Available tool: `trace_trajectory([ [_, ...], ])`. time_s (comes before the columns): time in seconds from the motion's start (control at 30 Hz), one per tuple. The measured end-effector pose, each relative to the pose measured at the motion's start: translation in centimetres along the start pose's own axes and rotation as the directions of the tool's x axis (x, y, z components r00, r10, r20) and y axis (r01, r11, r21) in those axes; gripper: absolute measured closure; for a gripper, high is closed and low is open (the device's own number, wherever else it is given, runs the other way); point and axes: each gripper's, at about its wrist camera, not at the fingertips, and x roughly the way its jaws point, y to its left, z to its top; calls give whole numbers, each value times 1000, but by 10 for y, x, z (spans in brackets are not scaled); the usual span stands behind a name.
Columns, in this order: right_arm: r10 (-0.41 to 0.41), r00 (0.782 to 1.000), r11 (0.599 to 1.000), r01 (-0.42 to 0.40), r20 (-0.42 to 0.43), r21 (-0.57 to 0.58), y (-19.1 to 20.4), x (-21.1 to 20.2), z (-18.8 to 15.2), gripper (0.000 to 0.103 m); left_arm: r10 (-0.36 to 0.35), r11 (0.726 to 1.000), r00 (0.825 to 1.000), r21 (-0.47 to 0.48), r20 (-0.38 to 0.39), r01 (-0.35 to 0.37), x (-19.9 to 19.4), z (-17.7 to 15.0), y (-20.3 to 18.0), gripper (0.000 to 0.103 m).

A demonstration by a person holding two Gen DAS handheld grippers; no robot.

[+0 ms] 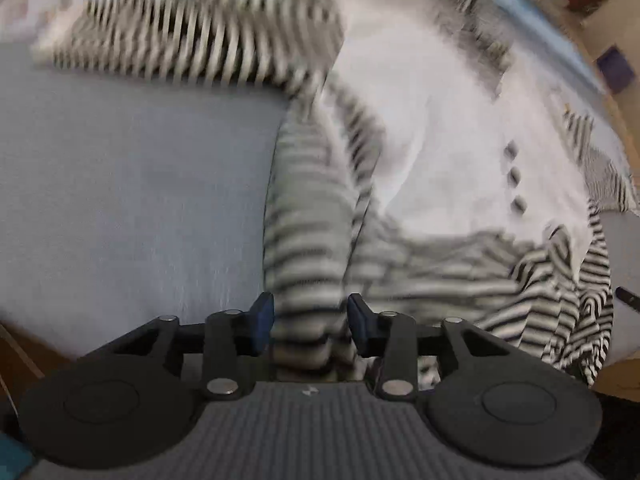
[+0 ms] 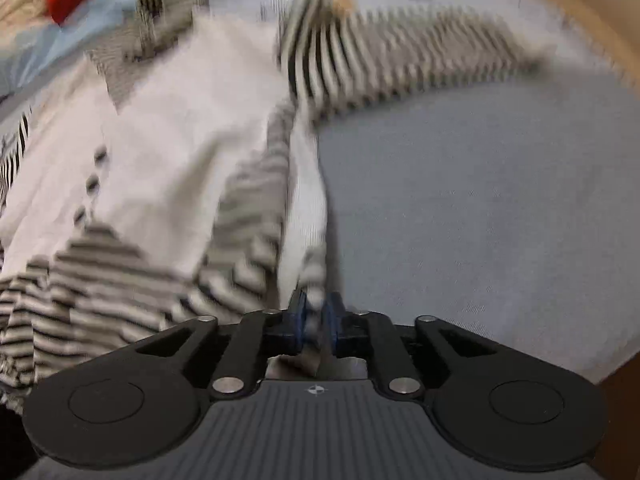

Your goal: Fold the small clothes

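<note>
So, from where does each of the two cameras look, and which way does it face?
Left wrist: sits on the left tool, faces steeply down along its fingers at the garment on the blue sheet; its open jaws straddle a striped fold.
Right wrist: sits on the right tool, also faces steeply down; its jaws pinch a white edge of the garment.
Shared: the same striped and white garment, its outstretched sleeve, its buttons, the sheet. No hand shows.

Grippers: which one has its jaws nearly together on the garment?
The right gripper, pinching a white edge; the left gripper's jaws stand wide around striped cloth.
</note>
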Motion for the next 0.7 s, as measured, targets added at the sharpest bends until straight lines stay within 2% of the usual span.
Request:
trace_trajectory([
  [0.07, 18, 995, 998, -11, 103, -66, 10, -17, 0, 73, -37, 998, 997, 50, 75, 33, -12, 3, -10, 57],
  [0.1, 55, 991, 995, -44, 121, -92, 16, -20, 0, 70, -77, 995, 994, 69, 80, 72, -13, 3, -17, 57],
  [0.2, 197, 977, 967, -179, 85, -184, 38, -19, -7, 67, -144, 978, 989, 153, 20, 139, 0, -1, -43, 57],
  [0.27, 243, 969, 940, -226, 36, -257, 56, -13, -12, 67, -114, 962, 992, 246, -47, 122, 13, -8, -62, 57],
  [0.3, 251, 968, 926, -239, 3, -294, 66, -8, -15, 67, -67, 955, 993, 281, -93, 91, 22, -13, -66, 57],
  [0.37, 220, 970, 899, -242, -101, -366, 77, 5, -25, 67, 52, 952, 982, 306, -181, 6, 44, -24, -68, 59],
  [0.4, 186, 970, 891, -235, -159, -389, 81, 14, -31, 67, 66, 951, 978, 310, -199, -1, 48, -26, -69, 59],
  [0.47, 94, 963, 880, -199, -253, -432, 83, 29, -43, 67, 35, 950, 981, 310, -189, 25, 45, -24, -73, 58],
  [0.5, 94, 965, 872, -198, -243, -449, 83, 25, -44, 67, 8, 956, 985, 290, -172, 43, 41, -22, -73, 58],
  [0.57, 130, 963, 879, -222, -235, -423, 80, 16, -42, 67, -61, 966, 994, 246, -92, 82, 25, -15, -72, 56],
  [0.63, 173, 968, 882, -236, -184, -409, 78, 7, -42, 67, -105, 973, 994, 206, -24, 108, 17, -5, -70, 53],
  [0.7, 209, 970, 879, -243, -126, -409, 77, -1, -35, 67, -74, 982, 997, 174, 1, 73, 21, 1, -69, 53],
])
